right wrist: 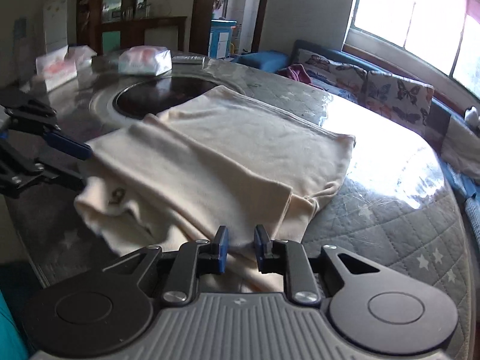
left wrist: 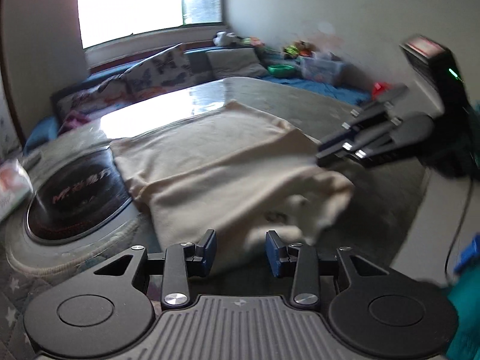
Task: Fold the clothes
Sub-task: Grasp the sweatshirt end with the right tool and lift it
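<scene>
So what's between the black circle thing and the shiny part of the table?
The cream garment lies there, spread from the black circle toward the sunlit glare; the right wrist view shows it.

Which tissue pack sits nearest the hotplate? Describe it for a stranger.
On the round table, find the dark hotplate set into it. The tissue pack lies just past its far rim. It is white with pink print and lies flat; the other pack, farther left, stands taller.

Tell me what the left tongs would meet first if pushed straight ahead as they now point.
Most likely the cream garment: its rumpled near edge lies right ahead of the open left tongs. Depth is unclear, so they might pass just above the cloth.
</scene>
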A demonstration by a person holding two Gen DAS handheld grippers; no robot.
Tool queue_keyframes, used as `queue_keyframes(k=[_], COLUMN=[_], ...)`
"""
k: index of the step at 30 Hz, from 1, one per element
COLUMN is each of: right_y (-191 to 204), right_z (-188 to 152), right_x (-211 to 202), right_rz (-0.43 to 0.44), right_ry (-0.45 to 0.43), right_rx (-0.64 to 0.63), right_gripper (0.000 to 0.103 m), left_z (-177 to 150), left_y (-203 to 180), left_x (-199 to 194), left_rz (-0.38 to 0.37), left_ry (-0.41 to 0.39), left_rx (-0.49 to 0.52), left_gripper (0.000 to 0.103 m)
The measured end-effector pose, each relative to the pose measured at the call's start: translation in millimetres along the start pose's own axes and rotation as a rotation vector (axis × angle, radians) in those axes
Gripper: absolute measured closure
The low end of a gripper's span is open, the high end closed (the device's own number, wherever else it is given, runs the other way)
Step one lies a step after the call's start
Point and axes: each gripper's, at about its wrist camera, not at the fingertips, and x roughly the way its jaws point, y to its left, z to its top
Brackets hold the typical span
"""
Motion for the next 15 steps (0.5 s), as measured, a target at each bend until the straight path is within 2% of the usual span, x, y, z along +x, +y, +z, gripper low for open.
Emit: queue_keyframes(k=[2,5,11,12,13,14,15], right_y=[1,4,10,11,12,13,14], right_z=[0,0,-5,-6,-8,-9,-10], right_x=[-4,-12,-22,-24,-26,-28,-29], right_rz=[-0.003,-0.007,-0.007,-0.007,-0.011,-0.011,-0.012], right_ry=[-0.005,-0.007,0.012,0.015,0.017,0.020,0.023], right_rx=[-0.005,-0.020,-0.069,-0.078,-0.089,-0.096,-0.104], right_gripper=[0.084,0.081,0.079,0.074,0.069,0.069,0.069], left_z=[-4,-11,-15,-16,-16,-16,-16], left_y=[-9,-23,-36,-37,-38,-38,-38], left_x=[-2,-5,3,3,4,5,6], left_rz=[-0.010,-0.025,-0.014,-0.010,-0.009,-0.008,-0.010], left_ry=[0.000,-0.001,-0.025,-0.035,-0.045,-0.051,-0.056], left_rx=[0.039,0.098,0.193,0.209,0.220,0.225,0.228], left_gripper=[0.063,0.057,0.057,0.057,0.058,0.059,0.066])
